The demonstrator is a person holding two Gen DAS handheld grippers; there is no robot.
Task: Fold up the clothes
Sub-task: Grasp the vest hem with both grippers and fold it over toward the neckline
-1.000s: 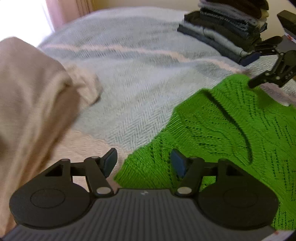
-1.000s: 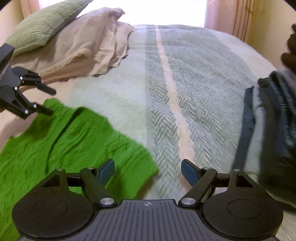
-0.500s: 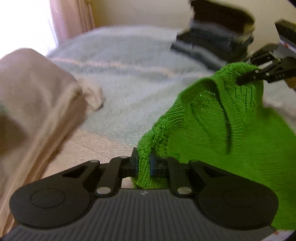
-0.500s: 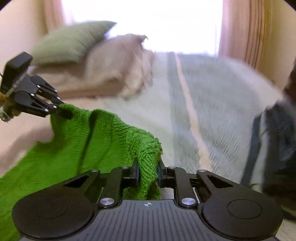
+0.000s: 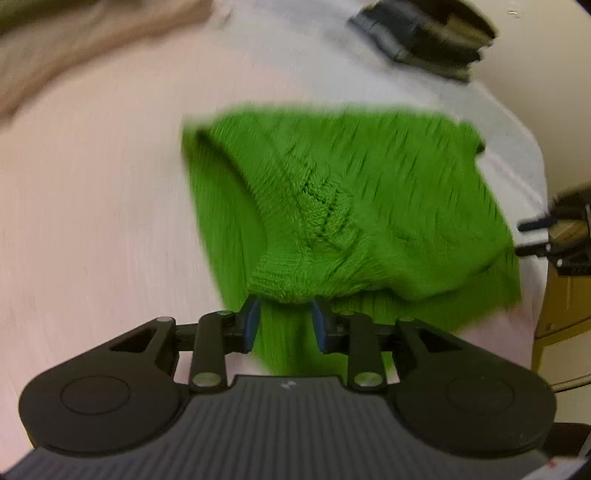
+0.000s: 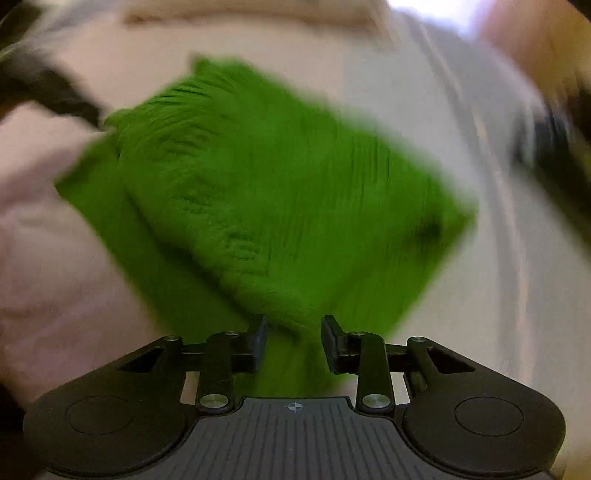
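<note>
A bright green knit sweater (image 5: 351, 184) lies folded over itself on the bed (image 5: 92, 184), blurred by motion. My left gripper (image 5: 284, 321) points down at its near edge. Its jaws are opening, and the bunched hem sits between the blue pads without being pinched. In the right wrist view the sweater (image 6: 277, 184) fills the middle. My right gripper (image 6: 293, 339) hangs over its near edge with jaws opening, the green fabric loose between them. The right gripper (image 5: 535, 236) also shows at the right edge of the left wrist view.
A stack of dark folded clothes (image 5: 424, 33) sits at the far end of the bed. A beige pillow (image 5: 74, 37) lies at the upper left. Dark clothing (image 6: 554, 147) blurs past the right side of the right wrist view.
Both grippers went from open to shut on the sweater's edge, swept it across so the sweater folded over itself, and their jaws have now parted. Both views turned downward.
</note>
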